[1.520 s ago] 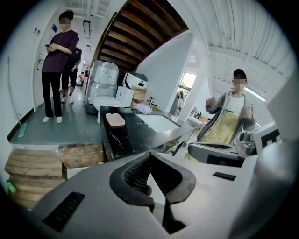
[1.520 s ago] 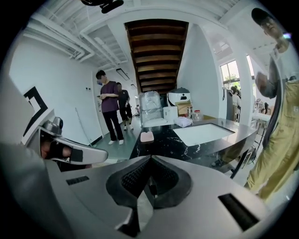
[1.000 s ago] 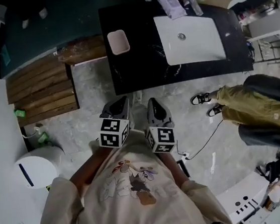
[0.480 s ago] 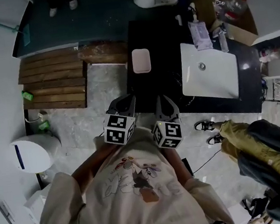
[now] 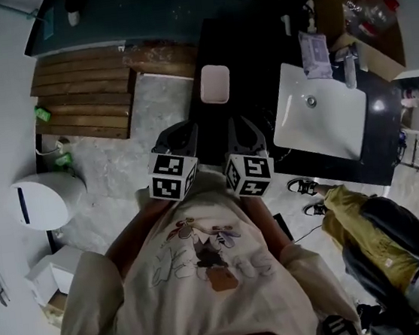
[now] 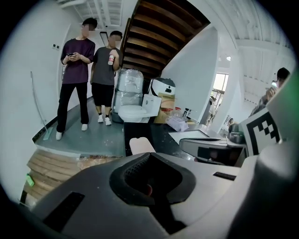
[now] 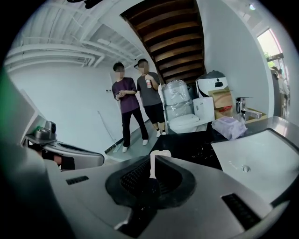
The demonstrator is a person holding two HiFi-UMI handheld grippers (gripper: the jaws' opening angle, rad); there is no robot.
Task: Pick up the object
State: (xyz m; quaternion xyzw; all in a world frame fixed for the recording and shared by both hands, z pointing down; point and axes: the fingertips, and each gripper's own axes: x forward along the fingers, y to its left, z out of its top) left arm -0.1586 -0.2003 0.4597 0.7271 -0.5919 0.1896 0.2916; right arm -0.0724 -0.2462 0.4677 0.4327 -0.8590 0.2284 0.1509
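Head view: the left hand-held gripper [image 5: 179, 132] and the right hand-held gripper [image 5: 241, 125] are held closed, nothing gripped, at the near edge of the black table [image 5: 256, 51]. The pink dish [image 5: 215, 84] lies just ahead by the table's left edge, in open view. A white sink [image 5: 325, 122] is set to the right, and a wooden pallet [image 5: 83, 95] lies on the floor to the left.
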